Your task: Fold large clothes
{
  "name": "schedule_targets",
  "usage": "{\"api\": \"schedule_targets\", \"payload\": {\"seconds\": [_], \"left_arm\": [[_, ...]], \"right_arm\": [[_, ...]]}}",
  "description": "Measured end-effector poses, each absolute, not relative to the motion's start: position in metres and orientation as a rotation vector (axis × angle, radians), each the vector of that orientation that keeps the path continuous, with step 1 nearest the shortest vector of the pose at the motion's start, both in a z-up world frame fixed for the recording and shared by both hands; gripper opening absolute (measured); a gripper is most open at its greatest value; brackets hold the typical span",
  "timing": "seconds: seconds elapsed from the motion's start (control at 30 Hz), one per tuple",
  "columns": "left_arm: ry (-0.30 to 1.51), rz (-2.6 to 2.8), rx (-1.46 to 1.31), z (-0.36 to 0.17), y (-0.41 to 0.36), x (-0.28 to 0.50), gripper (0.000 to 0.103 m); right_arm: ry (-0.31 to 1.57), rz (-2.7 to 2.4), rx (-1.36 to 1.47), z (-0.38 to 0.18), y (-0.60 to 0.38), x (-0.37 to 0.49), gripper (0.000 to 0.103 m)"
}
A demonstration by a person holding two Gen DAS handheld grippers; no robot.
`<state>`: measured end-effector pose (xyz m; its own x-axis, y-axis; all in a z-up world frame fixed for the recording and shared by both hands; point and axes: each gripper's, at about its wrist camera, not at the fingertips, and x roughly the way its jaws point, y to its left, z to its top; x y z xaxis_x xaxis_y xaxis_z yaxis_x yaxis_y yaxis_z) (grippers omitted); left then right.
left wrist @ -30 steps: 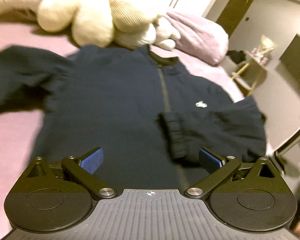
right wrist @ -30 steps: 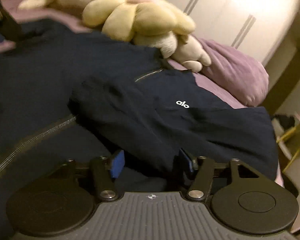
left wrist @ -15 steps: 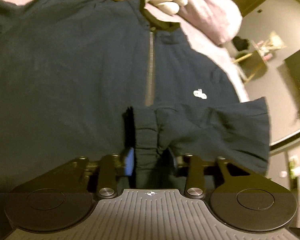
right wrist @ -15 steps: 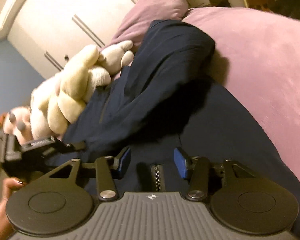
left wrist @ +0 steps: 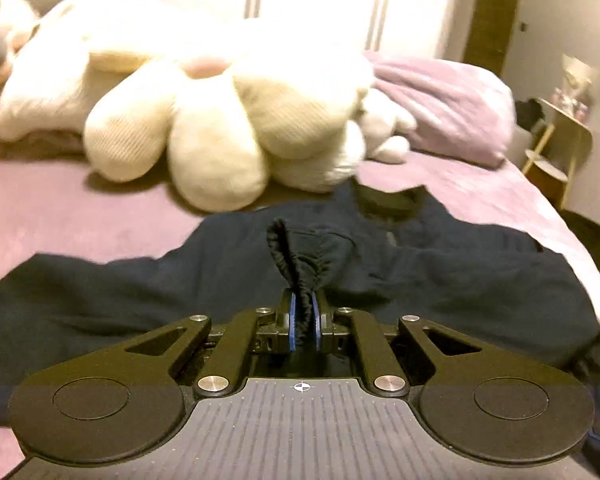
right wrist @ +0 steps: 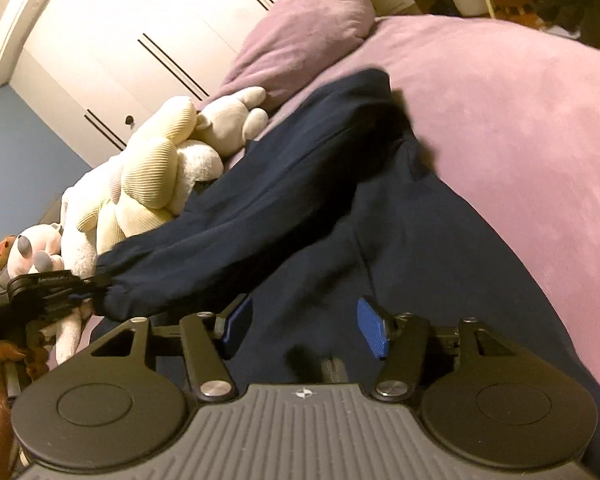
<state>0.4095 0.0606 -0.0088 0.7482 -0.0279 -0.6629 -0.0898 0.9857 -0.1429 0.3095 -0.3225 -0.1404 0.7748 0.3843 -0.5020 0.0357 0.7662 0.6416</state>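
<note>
**Sleeve cuff caught, right gripper letting go at the zipper**

Since half a second ago my left gripper (left wrist: 304,322) has clamped fully on the sleeve cuff (left wrist: 296,256) and lifted it off the jacket's chest, so the sleeve (right wrist: 236,236) now stretches taut across the navy jacket (left wrist: 460,280), which lies spread on the purple bed (left wrist: 80,208). In the right wrist view that same left gripper (right wrist: 66,286) shows at the far left, pulling the cuff toward the plush toys.

To do this well, I judge the sleeve should be carried across in a low, flat arc and laid straight on the body, keeping light tension so the shoulder seam does not drag the whole jacket sideways.

My right gripper (right wrist: 304,326) hovers over the jacket front near the zipper (right wrist: 332,366), jaws opening at a middling width, nothing pinched between them.

The cream plush toy (left wrist: 220,120) sits just beyond the collar, touching or nearly so; it crowds the lay-down area. A purple pillow (left wrist: 440,108) lies further right, clear of the work.
</note>
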Motion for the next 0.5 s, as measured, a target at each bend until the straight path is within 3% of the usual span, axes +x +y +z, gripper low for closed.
{"api": "schedule_targets", "payload": {"seconds": [0.37, 0.4, 0.5], "left_arm": [[0.716, 0.051, -0.207, -0.015, 0.081, 0.42, 0.01], [0.712, 0.04, -0.213, -0.014, 0.08, 0.421, 0.01], [0.695, -0.001, -0.208, -0.014, 0.072, 0.427, 0.01]], "right_arm": [[0.661, 0.126, 0.803, -0.139, -0.31, 0.4, 0.058], [0.669, 0.094, 0.829, -0.144, -0.314, 0.41, 0.054], [0.716, 0.038, 0.904, -0.156, -0.328, 0.435, 0.018]]}}
